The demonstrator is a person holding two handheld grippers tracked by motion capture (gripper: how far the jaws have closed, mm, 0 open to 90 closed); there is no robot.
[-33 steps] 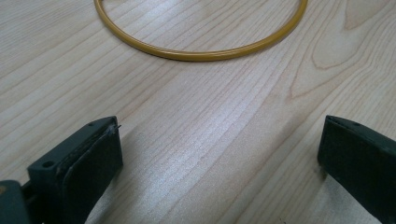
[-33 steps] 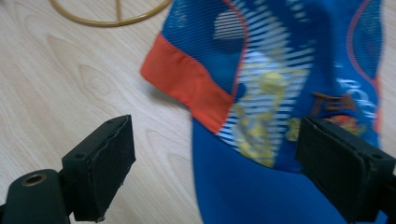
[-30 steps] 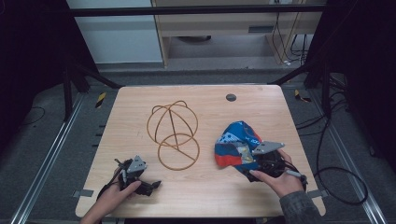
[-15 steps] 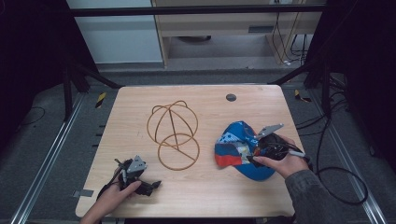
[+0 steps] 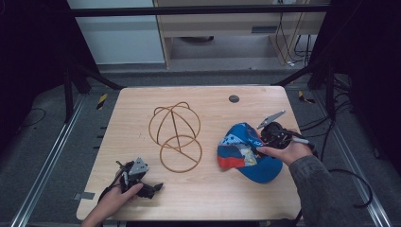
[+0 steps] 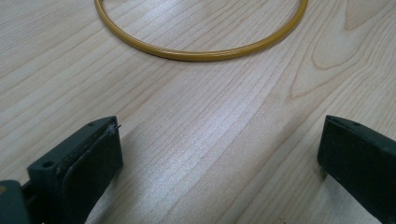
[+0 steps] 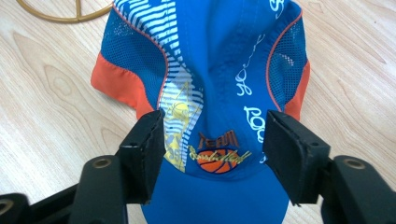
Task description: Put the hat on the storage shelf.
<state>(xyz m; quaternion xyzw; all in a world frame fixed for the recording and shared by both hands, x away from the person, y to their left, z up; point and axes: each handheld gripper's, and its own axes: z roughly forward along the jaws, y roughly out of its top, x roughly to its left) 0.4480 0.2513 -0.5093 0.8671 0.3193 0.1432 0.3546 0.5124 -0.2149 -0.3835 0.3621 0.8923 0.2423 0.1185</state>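
A blue cap (image 5: 243,151) with orange and striped panels lies on the right half of the wooden table (image 5: 213,198), brim toward the front edge. My right gripper (image 5: 261,142) sits at the cap's right side. In the right gripper view my right gripper (image 7: 214,121) is open, its jaws standing either side of the cap's (image 7: 219,70) logo panel. A gold wire cap stand (image 5: 176,135) stands mid-table. My left gripper (image 5: 153,188) rests near the front left edge, open. Bare wood lies between the jaws of my left gripper (image 6: 219,126), and the stand's ring (image 6: 201,52) is ahead.
A dark round grommet (image 5: 233,99) is set in the table near its far edge. Metal rails and cables run along the floor on both sides. A strip of grey tape (image 5: 84,196) marks the front left corner.
My right gripper has moved away from the front edge, farther up the cap's right side, and the cap's brim now shows below the hand. The left gripper has stayed put.
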